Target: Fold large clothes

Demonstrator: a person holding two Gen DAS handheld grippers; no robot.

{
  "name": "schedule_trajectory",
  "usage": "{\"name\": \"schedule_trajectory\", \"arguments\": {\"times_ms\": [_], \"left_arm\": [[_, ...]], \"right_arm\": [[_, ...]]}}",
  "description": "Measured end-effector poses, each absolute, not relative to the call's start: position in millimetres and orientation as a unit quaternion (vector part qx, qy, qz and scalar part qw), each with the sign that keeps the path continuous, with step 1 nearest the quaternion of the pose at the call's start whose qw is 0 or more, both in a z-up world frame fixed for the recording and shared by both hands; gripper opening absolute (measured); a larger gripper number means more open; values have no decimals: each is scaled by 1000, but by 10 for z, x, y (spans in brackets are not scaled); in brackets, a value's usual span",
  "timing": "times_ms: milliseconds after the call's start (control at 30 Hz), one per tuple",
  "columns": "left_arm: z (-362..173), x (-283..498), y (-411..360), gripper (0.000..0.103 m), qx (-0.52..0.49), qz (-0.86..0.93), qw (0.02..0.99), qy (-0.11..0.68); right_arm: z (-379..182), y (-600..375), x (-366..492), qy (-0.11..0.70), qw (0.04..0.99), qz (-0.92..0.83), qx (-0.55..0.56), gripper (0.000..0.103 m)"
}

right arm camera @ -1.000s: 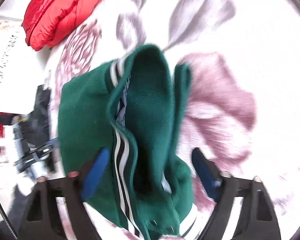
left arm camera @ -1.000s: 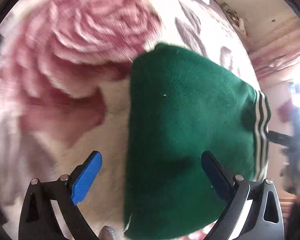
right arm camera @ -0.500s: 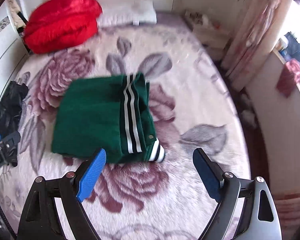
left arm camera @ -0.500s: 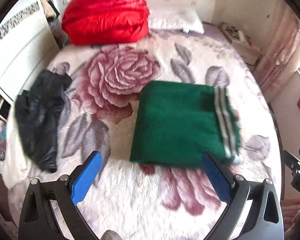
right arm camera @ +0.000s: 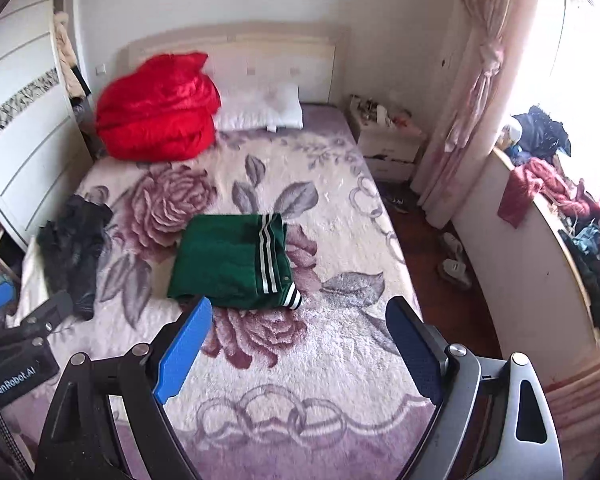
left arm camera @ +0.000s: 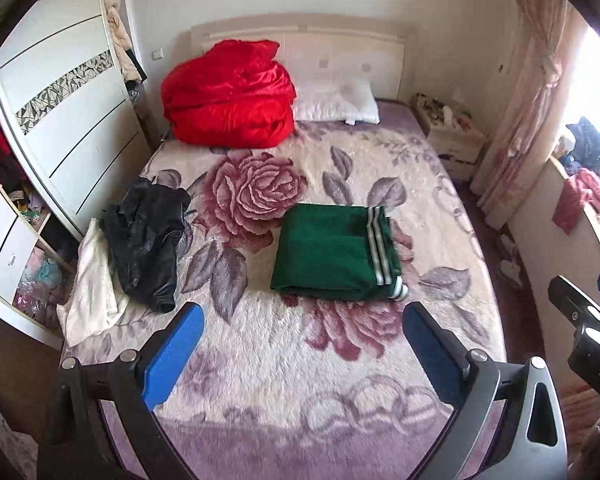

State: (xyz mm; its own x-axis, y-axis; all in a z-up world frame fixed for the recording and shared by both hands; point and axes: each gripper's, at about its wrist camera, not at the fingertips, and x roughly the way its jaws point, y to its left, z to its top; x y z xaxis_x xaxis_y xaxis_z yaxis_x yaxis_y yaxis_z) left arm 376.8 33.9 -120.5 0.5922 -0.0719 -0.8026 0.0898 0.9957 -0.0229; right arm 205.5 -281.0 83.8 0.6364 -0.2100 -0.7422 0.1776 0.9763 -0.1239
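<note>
The green garment [left arm camera: 334, 254] lies folded into a neat rectangle mid-bed [left arm camera: 340, 360], both the left gripper [left arm camera: 300, 356] and right gripper [right arm camera: 300, 348] spread wide and empty, while the black jacket [left arm camera: 148, 240] looks unfolded.

Left black two-finger gripper [left arm camera: 300, 334]: bright blue rectangular pads [left arm camera: 171, 356] w/ fine texture, black linkage arms, round silver screws at pivots, grey triangular cut-out bracket on right side. Right black two-finger gripper [right arm camera: 298, 334]: same build, one pad bright blue, other darker navy. Left unit's black housing [right arm camera: 14, 364], seen from right cam, reads "GenRobot.AI" in white; black cable alongside.
</note>
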Motion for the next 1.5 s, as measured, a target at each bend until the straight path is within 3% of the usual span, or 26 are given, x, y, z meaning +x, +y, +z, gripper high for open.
{"name": "schedule_trajectory", "arguments": {"times_ms": [267,533,700,800,1500], "left_arm": [[-662,3190,329,101,15,-41,908,418],[-353,2912,343,101,16,-39,922,386],[-284,2839,382,101,20,-26,928,370],[-280,2823,426,101,14,-24,930,366],[-212,2820,469,102,15,-5,934,356]], "right_arm": [[1713,-2737,1264,354,929,-108,-30,90],[2136,-2673,846,326,939,-104,-23,90],[2229,-2657,727,320,941,-106,-26,91],[2228,-2646,717,322,940,-106,-24,98],[2185,-2569,838,321,943,-77,-34,99]]}}
